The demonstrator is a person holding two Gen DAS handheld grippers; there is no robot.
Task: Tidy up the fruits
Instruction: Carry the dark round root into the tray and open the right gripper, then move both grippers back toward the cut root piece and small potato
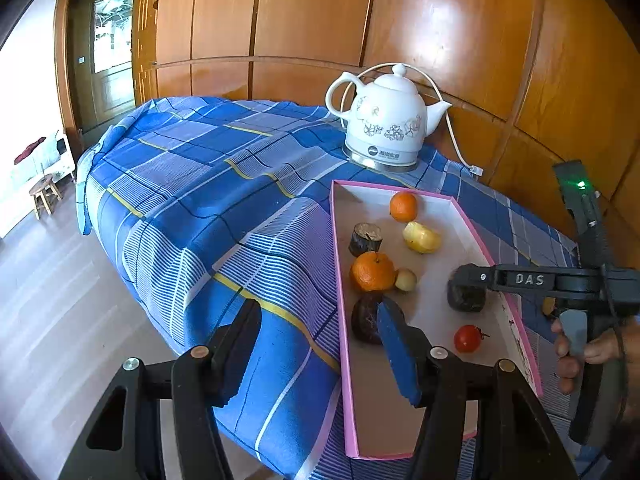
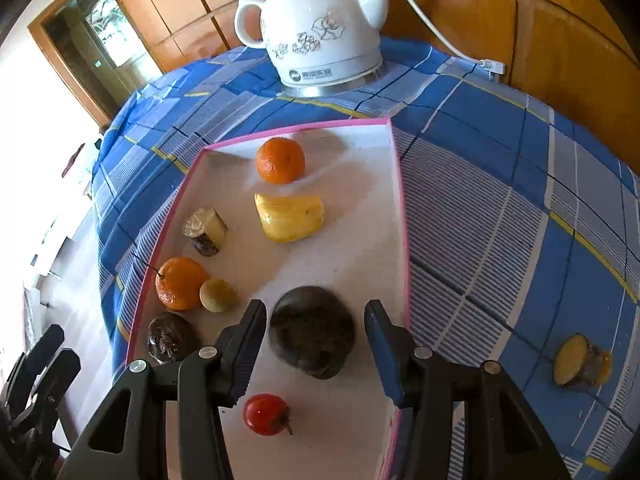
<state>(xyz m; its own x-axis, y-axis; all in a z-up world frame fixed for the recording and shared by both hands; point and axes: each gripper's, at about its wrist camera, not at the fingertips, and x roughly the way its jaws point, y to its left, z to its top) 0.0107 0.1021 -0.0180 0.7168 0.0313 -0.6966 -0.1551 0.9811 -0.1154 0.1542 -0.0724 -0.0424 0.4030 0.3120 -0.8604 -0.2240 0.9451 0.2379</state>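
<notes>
Blue plaid cloth covered the worktop (image 2: 500, 184), where the pink-edged box (image 2: 400, 184) held most of the fruit.

My right tool (image 2: 316, 344) stood spread astride a dark, rough-skinned round fruit (image 2: 312, 332) on the box floor, pads apart from it; my left tool (image 1: 316, 352), also spread and empty, straddled the box's left rim. One orange-fleshed cut piece (image 2: 580, 364) lay outside, off to the right tool's right.

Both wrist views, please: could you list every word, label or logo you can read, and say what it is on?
"DAS": raised letters on the right claw's arm, seen from the left wrist.
Kettle: a round logo and a short line of characters on its base band, too small and blurred to read in both views.
Nothing else carries text.
</notes>
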